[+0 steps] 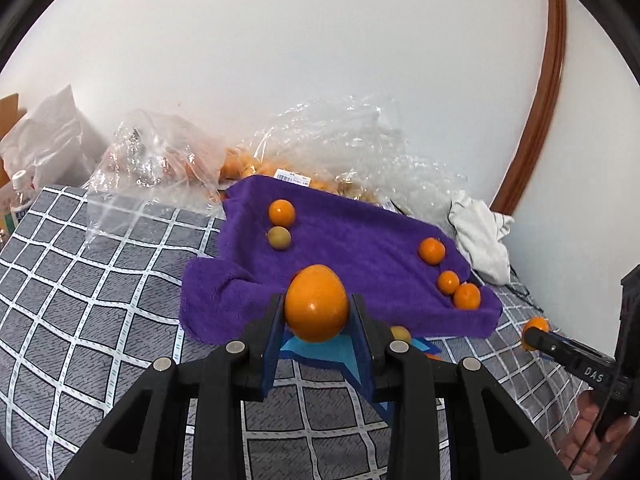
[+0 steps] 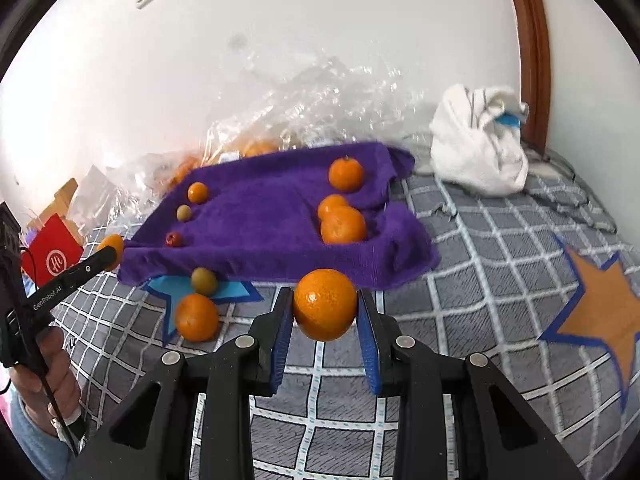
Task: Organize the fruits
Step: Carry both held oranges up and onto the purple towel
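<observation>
Grip, left: left gripper (image 1: pixel 316 312) has its jaws clenched on a smooth orange (image 1: pixel 316 303), low centre of the left view, held above the near edge of the purple towel (image 1: pixel 360 240).
Grip, right: right gripper (image 2: pixel 325 312) has its jaws clenched on a dimpled tangerine (image 2: pixel 325 304), low centre of the right view, held over the checked bed (image 2: pixel 480 280) just in front of the towel.
Fruit on towel: right view shows a cluster of three tangerines (image 2: pixel 343 226) toward the right of the towel; a small orange fruit (image 2: pixel 198 193), a green fruit (image 2: pixel 184 213) and a small red fruit (image 2: pixel 174 239) lie toward its left.
Fruit off towel: a tangerine (image 2: pixel 197 317) and a green one (image 2: pixel 204 281) lie on the bed by a blue star patch (image 2: pixel 168 286), lower left of the right view.
Step, as I judge it: each held fruit goes down on the towel with its own kind.
Doing it well: lower each fruit until it touches the pile before easing the jaws apart; the towel sags and round fruit will roll. Set the tangerine beside the right cluster, not on top of it.
Risk: squeezing harder would bruise the skin; the two grippers sit near each other, so move one at a time.
Background: clear bags (image 1: pixel 320 148) of fruit lie behind the towel.
</observation>
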